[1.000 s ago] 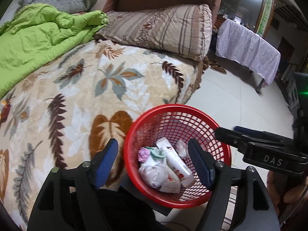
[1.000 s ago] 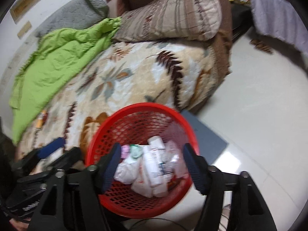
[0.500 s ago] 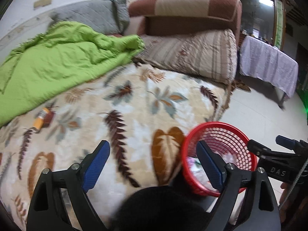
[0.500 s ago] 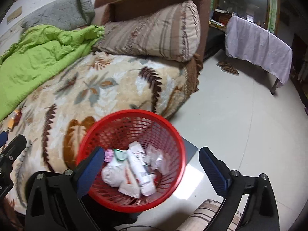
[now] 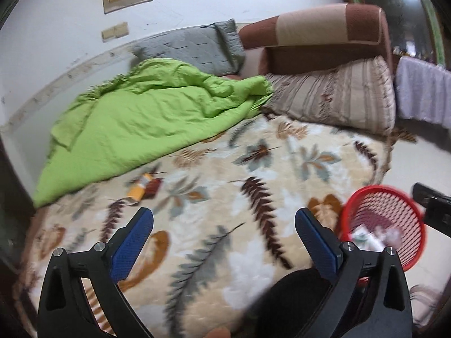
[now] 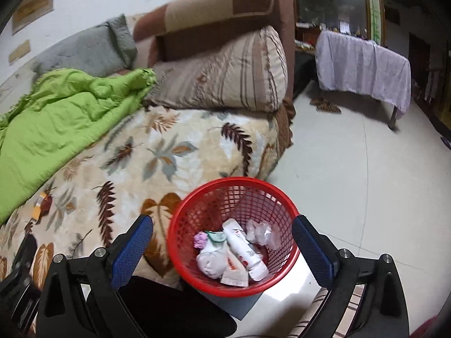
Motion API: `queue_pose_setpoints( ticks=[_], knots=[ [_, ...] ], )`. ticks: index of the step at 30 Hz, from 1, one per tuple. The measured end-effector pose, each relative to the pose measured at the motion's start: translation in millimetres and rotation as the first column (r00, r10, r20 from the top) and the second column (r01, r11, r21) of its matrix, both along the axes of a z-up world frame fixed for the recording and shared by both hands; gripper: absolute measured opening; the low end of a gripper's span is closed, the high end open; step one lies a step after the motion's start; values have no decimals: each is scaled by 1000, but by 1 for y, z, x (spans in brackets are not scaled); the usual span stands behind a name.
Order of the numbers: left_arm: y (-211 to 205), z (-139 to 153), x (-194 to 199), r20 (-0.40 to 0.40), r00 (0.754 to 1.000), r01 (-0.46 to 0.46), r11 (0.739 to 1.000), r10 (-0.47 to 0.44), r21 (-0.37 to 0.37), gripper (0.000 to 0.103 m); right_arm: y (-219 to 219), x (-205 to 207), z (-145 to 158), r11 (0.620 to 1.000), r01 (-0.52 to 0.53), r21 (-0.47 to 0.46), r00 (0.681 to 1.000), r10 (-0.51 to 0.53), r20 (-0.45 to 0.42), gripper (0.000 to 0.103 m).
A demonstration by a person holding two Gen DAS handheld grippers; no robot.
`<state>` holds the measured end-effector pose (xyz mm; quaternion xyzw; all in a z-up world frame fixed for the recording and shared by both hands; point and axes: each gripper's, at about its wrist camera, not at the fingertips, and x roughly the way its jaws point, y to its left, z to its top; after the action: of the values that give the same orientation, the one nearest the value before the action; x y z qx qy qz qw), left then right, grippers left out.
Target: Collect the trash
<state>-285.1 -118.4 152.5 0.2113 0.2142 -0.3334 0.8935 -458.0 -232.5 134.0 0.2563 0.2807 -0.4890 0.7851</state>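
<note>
The left gripper, black-framed with blue textured pads, has just been opening its jaws and now stands spread wide with nothing between them, hanging over the cream plush blanket printed with brown and grey leaves. The right gripper, built the same, is also wide apart after widening a moment ago and holds nothing; in the right wrist view its pads frame the round red plastic mesh basket, which stands on the pale tiled floor against the near right edge of the bed. Inside the basket lie a white tube with red print, a crumpled white tissue wad, a small purple scrap and a clear crinkled wrapper. One piece of trash is on the bed: an orange and white wrapper (blurred in the left wrist view) lies on the blanket just near the edge of the rumpled lime-green quilt, well to the left of the basket. A striped beige pillow leans at the far end against a brown headboard
</note>
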Motion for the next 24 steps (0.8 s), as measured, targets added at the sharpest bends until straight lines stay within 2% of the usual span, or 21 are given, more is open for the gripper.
queue_pose_setpoints(
  ticks=[4,14,24],
  knots=[
    [10,-5,2,-3,1000,-28,999,28,26,100,10,8,-4,999,-45,3,998,45,-39,100],
    [17,-19,12,-58,997,-55,998,56,28,100,8,3,-6,1000,-15,10,999,16,-34,100],
    [14,-25,11,-68,996,-50,998,52,39,100,3,4,-8,1000,-14,21,999,15,-38,100]
  ],
)
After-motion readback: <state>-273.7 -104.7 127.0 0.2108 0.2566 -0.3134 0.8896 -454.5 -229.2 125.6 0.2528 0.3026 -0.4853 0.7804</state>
